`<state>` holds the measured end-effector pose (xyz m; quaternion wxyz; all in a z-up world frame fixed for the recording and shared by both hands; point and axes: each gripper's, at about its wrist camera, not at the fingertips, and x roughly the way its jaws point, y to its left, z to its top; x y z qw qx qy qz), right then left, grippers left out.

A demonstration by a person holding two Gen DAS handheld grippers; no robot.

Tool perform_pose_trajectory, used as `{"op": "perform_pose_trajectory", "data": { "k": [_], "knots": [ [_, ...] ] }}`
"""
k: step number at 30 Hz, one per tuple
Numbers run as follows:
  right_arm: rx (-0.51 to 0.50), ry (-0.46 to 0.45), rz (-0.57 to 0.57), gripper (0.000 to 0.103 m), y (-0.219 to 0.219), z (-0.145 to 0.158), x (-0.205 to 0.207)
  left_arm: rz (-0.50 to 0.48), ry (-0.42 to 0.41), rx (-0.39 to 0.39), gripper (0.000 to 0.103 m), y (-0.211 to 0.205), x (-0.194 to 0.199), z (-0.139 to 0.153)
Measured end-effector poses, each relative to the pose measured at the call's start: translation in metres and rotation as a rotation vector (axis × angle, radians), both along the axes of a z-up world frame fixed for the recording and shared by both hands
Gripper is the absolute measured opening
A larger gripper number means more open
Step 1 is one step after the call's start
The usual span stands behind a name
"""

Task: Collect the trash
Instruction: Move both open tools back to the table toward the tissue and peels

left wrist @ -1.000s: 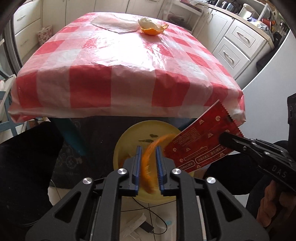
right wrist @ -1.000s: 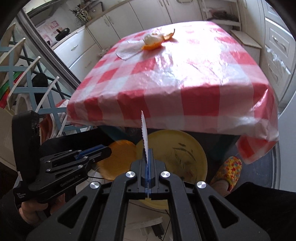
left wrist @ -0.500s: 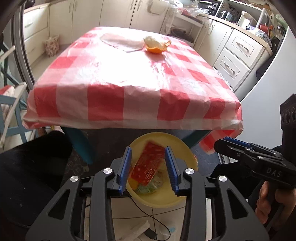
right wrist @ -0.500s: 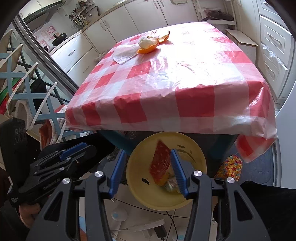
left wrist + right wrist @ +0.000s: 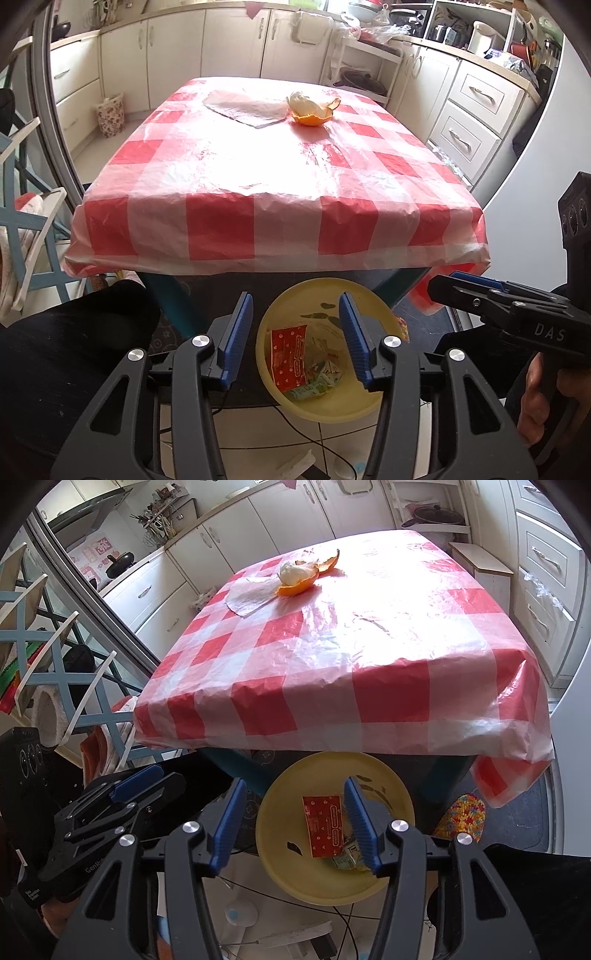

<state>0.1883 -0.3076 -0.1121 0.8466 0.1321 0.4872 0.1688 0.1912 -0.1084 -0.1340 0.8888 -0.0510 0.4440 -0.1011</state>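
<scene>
Light: bright daylight, source direction unclear.
Glare: tablecloth [image 5: 280,177] top washed out (checks nearly lost).
Shadow: dim beneath table.
Edges: fisheye bending, black vignette corners.
Focus: sharp throughout.

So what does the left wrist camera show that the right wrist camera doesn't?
Only the left wrist view shows the floral basket by the cabinets and the open left gripper head-on. Only the right wrist view shows the colourful knitted slipper and the open right gripper head-on. Both share the red checked tablecloth, orange peel, white paper sheet and yellow bin holding a red wrapper.
</scene>
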Motion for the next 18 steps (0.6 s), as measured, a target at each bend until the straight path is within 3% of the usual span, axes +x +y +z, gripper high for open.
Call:
{"op": "perform_pose_trajectory", "data": {
  "k": [3, 6, 10, 18],
  "knots": [
    [0.01, -0.023, 0.0, 0.054, 0.002, 0.005, -0.001, 0.008, -0.009, 0.002, 0.048, 0.001, 0.0, 0.001],
    [0.045, -0.101, 0.006, 0.054, 0.004, 0.02, -0.003, 0.031, -0.04, 0.008, 0.049, 0.005, -0.001, 0.005],
    [0.062, -0.149, 0.016, 0.054, 0.008, 0.033, 0.011, 0.098, -0.102, 0.008, 0.057, 0.018, 0.0, 0.014],
    [0.082, -0.147, -0.036, 0.054, 0.012, 0.053, 0.098, 0.228, -0.14, -0.016, 0.063, 0.047, 0.009, 0.019]
  ]
}}
